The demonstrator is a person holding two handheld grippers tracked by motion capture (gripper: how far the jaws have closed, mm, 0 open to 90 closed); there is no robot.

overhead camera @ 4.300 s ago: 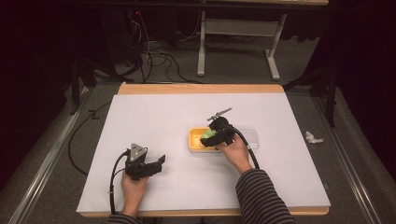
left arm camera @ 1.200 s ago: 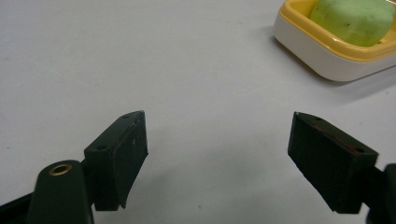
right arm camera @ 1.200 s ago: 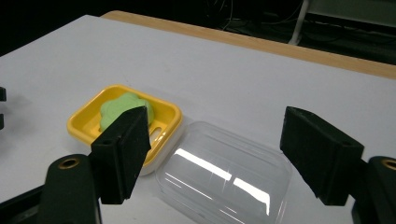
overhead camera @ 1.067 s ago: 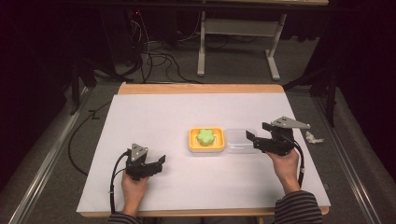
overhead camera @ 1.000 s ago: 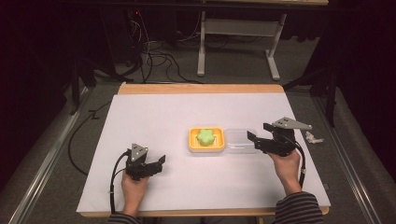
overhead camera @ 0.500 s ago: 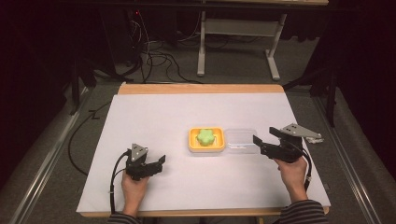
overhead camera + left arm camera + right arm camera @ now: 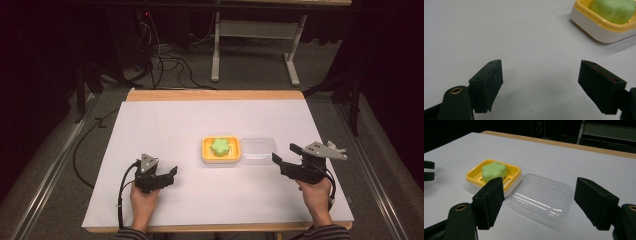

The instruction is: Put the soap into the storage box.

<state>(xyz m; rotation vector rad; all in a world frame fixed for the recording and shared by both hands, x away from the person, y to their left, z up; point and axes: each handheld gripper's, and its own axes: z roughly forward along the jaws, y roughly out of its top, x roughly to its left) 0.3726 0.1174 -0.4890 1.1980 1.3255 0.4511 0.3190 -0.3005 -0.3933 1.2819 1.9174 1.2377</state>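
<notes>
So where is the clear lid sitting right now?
In the high view, the clear lid lies flat mid-table, right beside the yellow soap dish, ahead of the open right gripper.

- The high view looks forward and down from above the person's side, taking in the whole white table [image 7: 165, 125], its far wooden edge and the dark floor beyond.
- The left gripper view sits low and close to the tabletop near the left corner, facing right; the yellow soap dish [image 7: 599, 25] cuts its upper right corner.
- The right gripper view looks left and far from the right side, low over the table, with the clear lid [image 7: 541, 197] close ahead.
- All three views share the yellow soap dish and the green soap [image 7: 219, 146].
</notes>
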